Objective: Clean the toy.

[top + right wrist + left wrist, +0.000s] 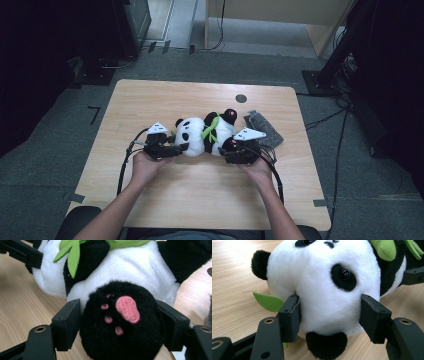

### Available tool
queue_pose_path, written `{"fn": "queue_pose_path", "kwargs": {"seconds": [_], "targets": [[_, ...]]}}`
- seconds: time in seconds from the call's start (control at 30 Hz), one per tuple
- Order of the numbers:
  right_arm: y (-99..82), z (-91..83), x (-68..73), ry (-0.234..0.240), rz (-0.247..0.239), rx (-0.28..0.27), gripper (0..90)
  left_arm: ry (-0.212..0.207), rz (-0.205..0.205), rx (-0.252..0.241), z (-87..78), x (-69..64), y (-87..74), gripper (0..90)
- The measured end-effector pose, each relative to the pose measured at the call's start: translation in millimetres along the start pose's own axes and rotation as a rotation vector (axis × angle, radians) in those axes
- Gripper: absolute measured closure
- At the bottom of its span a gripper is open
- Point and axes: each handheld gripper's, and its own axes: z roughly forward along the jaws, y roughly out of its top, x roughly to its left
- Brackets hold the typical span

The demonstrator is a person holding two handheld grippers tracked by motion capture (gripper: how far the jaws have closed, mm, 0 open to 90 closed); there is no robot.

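A black-and-white plush panda (205, 135) with a green leaf scarf lies on its side in the middle of the wooden table (150, 100). My left gripper (175, 143) comes in from the left. In the left gripper view its jaws (329, 315) sit on either side of the panda's white head (319, 285), with the pads against the fur. My right gripper (232, 146) is at the panda's other end. In the right gripper view it (120, 325) holds a black foot with pink toe pads (125, 307), which fills the gap between both pads.
A grey knitted cloth (264, 129) lies just right of the panda, close to my right gripper. A small dark round mark (241, 98) sits near the table's far edge. A green felt leaf (268, 302) sticks out beside the head. Cables trail from both grippers toward the front edge.
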Motion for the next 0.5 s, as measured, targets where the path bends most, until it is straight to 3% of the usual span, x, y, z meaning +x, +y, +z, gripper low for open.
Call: {"fn": "queue_pose_path", "kwargs": {"seconds": [0.07, 0.17, 0.27, 0.43, 0.5], "targets": [[-1.1, 0.9, -1.6, 0.01, 0.001, -0.007, 29.1, -0.003, -0.003, -0.001, 0.3, 0.6, -0.1, 38.4], [-5.8, 2.4, -1.5, 0.007, -0.035, -0.022, 33.7, -0.006, 0.004, -0.004, 1.5, 1.2, -0.6, 36.1], [-5.1, 3.5, -1.8, -0.009, -0.038, -0.017, 42.0, -0.023, 0.007, -0.013, 2.2, 3.1, -1.3, 31.4], [7.5, 2.4, 2.0, -0.049, -0.011, 0.033, 53.7, 0.002, 0.045, -0.043, -0.2, 2.9, -0.1, 27.8], [14.4, 0.3, 0.0, -0.031, 0.025, 0.048, 55.4, 0.0, 0.046, -0.066, -3.1, 3.4, 1.4, 27.8]]}}
